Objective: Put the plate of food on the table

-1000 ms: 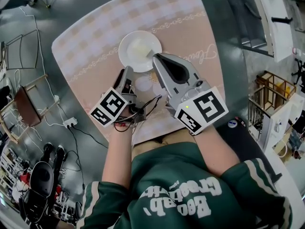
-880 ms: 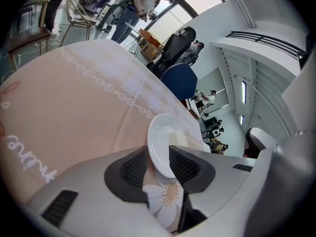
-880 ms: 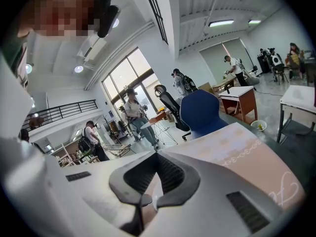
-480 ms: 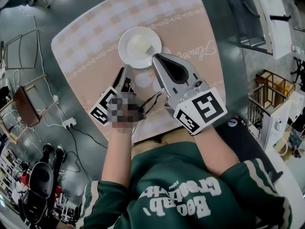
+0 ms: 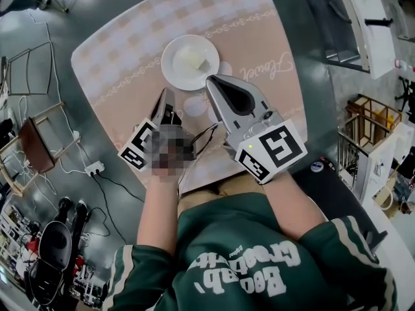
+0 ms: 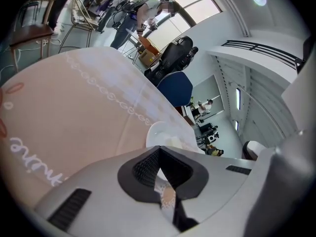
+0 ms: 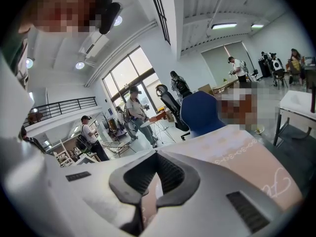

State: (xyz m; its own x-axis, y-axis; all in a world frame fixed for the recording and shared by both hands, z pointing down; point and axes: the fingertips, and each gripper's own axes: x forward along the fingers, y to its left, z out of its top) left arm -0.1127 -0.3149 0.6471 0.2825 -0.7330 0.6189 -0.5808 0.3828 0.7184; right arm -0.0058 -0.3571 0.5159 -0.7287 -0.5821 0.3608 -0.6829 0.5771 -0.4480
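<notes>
Workshop w/ grey floor [image 5: 97, 11]; people [image 7: 136, 113] and a blue chair [image 7: 201, 113] in the bkgd. Centre: table [image 5: 117, 63] under a pink checked cloth.

The plate [image 5: 190, 61] lies flat on the cloth, toward the far side, w/ a pale piece of food [image 5: 193, 59] on it. Nothing touches it, i.e. it rests on its own, so the task's main step looks done.

L gripper [image 5: 162, 98]: jaws closing, tips meeting, nothing between them. It points at the plate from the near side; the left gripper view shows the rim just past the tips.

R gripper [image 5: 210, 81]: jaws together, empty. The tip is near the plate's near-right rim but prob. above it, since the right gripper view looks level across the room and misses the plate.

Both tools sit on the person's side, apart from the plate, which leaves it undisturbed. Risk, judged: a low R tip could nudge the rim.
</notes>
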